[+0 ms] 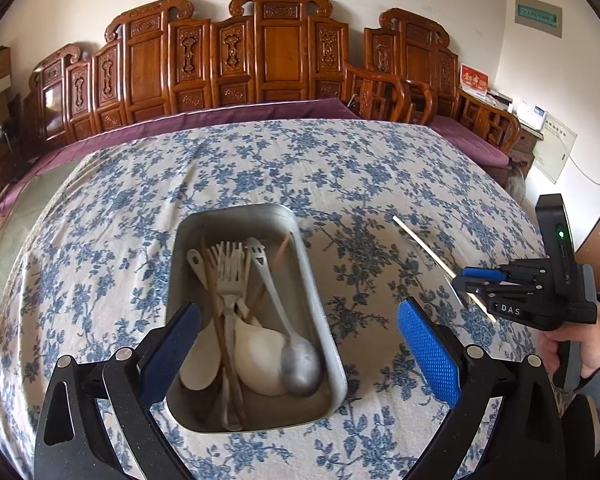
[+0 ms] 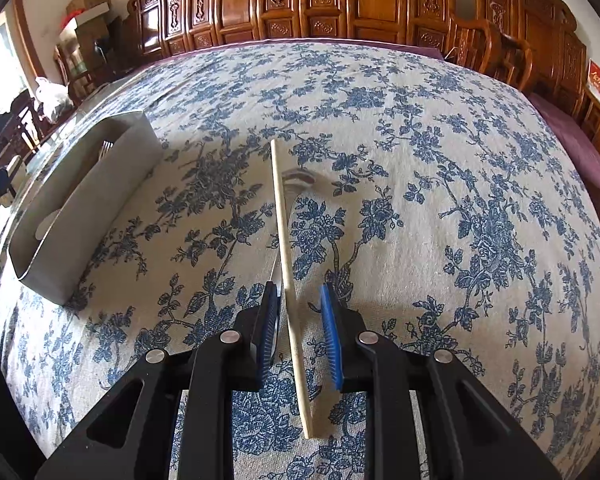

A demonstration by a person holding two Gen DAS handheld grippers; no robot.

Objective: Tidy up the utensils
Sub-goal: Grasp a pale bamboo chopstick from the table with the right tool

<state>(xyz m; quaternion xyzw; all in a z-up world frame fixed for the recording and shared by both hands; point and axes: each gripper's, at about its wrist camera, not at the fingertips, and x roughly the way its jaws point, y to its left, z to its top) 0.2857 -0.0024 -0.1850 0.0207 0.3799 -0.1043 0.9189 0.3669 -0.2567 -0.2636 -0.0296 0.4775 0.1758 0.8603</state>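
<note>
One chopstick btwn right gripper pads, contact unclear; left gripper wide apart.

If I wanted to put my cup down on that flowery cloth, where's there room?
Plenty: the cloth is bare beyond the tray, toward the wooden chairs, and across its right side. The strip between the tray and the chopstick is free too. Crowded spots: inside the tray, full of utensils, and around the chopstick, where the right gripper sits.
</note>
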